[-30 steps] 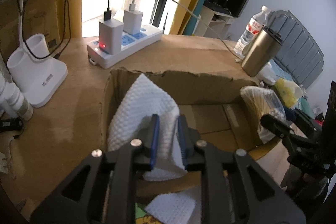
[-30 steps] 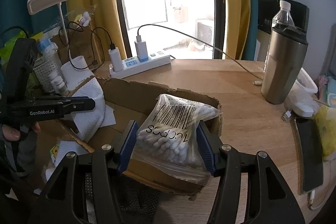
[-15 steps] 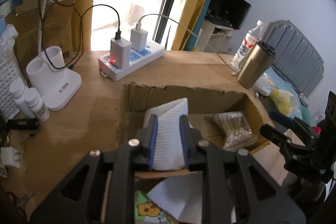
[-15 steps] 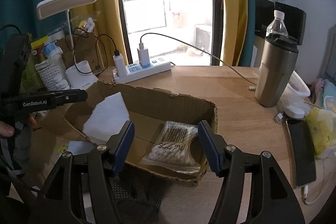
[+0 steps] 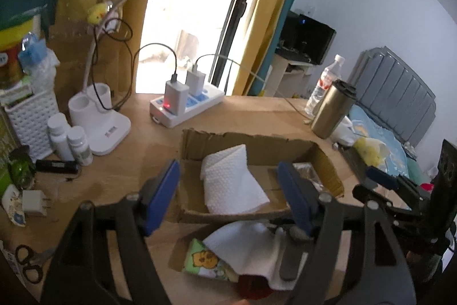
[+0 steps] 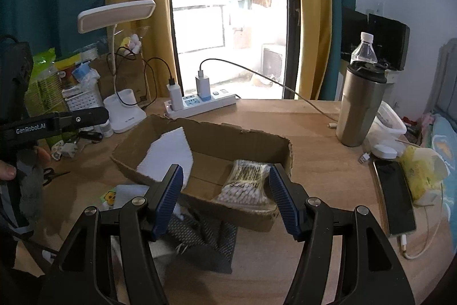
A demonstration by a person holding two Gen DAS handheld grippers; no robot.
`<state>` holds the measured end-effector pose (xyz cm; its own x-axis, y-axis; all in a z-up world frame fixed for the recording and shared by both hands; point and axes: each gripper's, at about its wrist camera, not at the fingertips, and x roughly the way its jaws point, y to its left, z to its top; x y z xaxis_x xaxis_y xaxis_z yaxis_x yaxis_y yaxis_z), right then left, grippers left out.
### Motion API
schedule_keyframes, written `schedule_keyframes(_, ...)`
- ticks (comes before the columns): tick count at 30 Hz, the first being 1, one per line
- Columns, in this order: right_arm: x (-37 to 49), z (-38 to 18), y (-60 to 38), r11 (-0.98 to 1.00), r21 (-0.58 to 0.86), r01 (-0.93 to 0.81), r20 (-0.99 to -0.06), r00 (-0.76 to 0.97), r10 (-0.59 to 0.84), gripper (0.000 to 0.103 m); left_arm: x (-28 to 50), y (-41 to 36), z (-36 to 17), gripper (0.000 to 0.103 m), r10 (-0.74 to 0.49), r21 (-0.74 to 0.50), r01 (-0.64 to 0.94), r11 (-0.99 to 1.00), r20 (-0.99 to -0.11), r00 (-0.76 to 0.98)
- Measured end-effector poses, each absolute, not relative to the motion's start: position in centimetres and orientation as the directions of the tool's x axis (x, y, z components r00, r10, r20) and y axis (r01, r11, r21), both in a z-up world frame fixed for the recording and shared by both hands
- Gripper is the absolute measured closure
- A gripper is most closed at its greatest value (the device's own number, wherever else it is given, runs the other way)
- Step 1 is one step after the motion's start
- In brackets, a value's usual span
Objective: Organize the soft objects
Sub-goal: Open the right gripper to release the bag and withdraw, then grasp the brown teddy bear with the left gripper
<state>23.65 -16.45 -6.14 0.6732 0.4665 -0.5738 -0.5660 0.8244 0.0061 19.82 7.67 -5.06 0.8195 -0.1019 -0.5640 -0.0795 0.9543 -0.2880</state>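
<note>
The left tongs [image 5: 228,193] stand released, their jaws having just been opening, with nothing pressed between them; the folded towel [image 5: 232,182] lies beyond them in the left half of the box [image 5: 245,140]. The right tongs [image 6: 225,197] are also released and empty, their jaws having opened a little, and the bag of swabs [image 6: 247,183] rests beyond them in the right half of the box. Two soft things are thus judged to be stowed. Still outside, on the near side of the box, are seen a white cloth [image 5: 242,245], a cartoon-printed packet [image 5: 207,263] partly under it, and a dark mesh piece [image 6: 200,245]; these are probably what is left, though whether more is meant cannot be told. The box sits mid-way on a wooden bench [image 6: 314,162]. At the far edge a power strip [image 6: 200,105] with two chargers is set; to the left are a lamp [image 6: 120,16], a white basket [image 5: 30,119], small bottles [image 5: 70,140] and scissors [image 5: 28,262]; to the right a steel tumbler [image 6: 360,107], a water bottle [image 6: 364,50] and a phone [image 6: 395,196]. Behind, a bright balcony door is framed by yellow curtains [image 6: 310,19], and a bed [image 5: 382,142] is seen to the right.
</note>
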Motion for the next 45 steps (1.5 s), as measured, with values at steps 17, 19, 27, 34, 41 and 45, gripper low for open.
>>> schedule_keyframes(17,19.6,-4.8,-17.5,0.837,0.008,-0.547,-0.551,0.697,0.46,0.022,14.4,5.2,-4.5,0.03,-0.098,-0.234,-0.034,0.972,-0.529,0.843)
schedule_keyframes(19,19.1,-4.8,-17.5,0.836,0.008,-0.549,-0.551,0.695,0.462,0.021,13.8,4.8,-4.6,0.03,-0.099,-0.227,-0.028,0.973,-0.528,0.843)
schedule_keyframes(27,17.6,-5.5,-17.6,0.831,0.006,-0.557,-0.563,0.685,0.463,0.021,11.7,4.3,-5.6,0.03,-0.089,-0.218,-0.036,0.975,-0.539,0.837)
schedule_keyframes(34,16.3,-6.5,-18.3,0.825,0.01,-0.564,-0.574,0.672,0.467,0.021,10.5,3.5,-7.0,0.03,-0.08,-0.208,-0.048,0.977,-0.568,0.819)
schedule_keyframes(41,15.7,-7.5,-19.6,0.827,0.057,-0.559,-0.564,0.665,0.489,0.021,9.8,1.8,-8.7,0.03,-0.074,-0.168,-0.042,0.985,-0.626,0.776)
schedule_keyframes(45,15.6,-7.6,-20.6,0.831,0.074,-0.552,-0.554,0.67,0.494,0.021,10.1,0.7,-10.6,0.03,-0.073,-0.152,-0.041,0.987,-0.674,0.735)
